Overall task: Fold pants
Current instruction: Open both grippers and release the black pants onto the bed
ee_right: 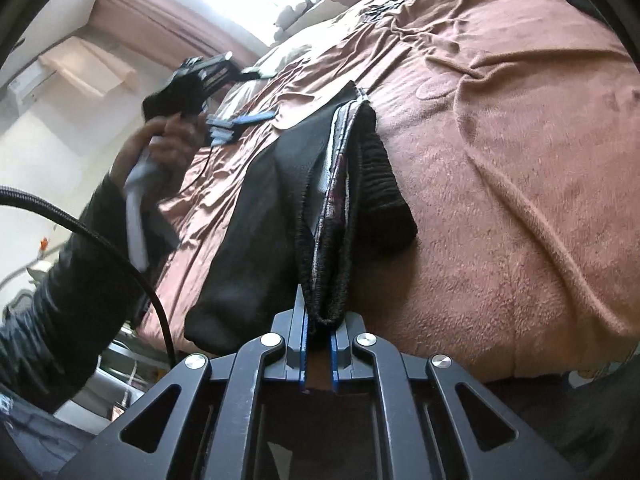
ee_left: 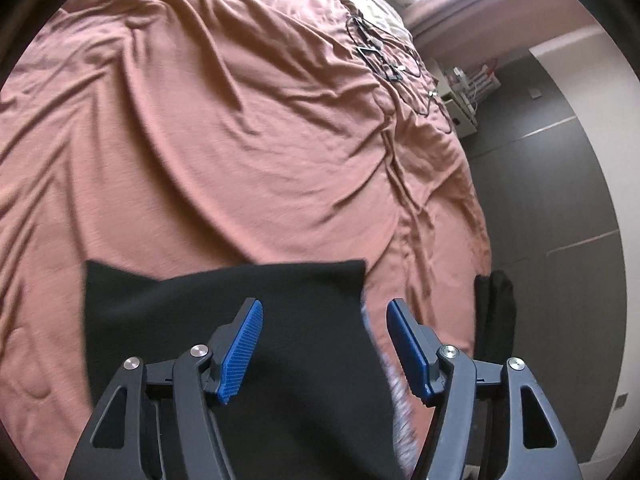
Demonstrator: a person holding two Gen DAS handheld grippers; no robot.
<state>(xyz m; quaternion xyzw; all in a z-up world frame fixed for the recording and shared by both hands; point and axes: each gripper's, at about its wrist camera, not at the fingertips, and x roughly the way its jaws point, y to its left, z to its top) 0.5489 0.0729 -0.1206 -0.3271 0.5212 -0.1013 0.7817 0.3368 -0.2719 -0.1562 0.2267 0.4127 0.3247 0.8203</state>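
Black pants [ee_left: 224,312] lie on the pink-brown bedspread [ee_left: 240,140], a squared end of them under my left gripper [ee_left: 324,320]. The left gripper is open and hovers just above the cloth, blue pads apart, holding nothing. In the right wrist view the pants [ee_right: 256,216] lie folded lengthwise, with the ribbed waistband [ee_right: 380,184] and a pale lining showing. My right gripper [ee_right: 318,320] is shut on the waistband's near edge. The left gripper [ee_right: 200,76] and the hand holding it show at upper left of that view, above the far end of the pants.
Black cables and small devices [ee_left: 384,52] lie on the far part of the bed. The bed's right edge drops to a dark floor [ee_left: 560,184] with a small white cabinet [ee_left: 460,108]. A black cable [ee_right: 100,240] hangs by the left arm.
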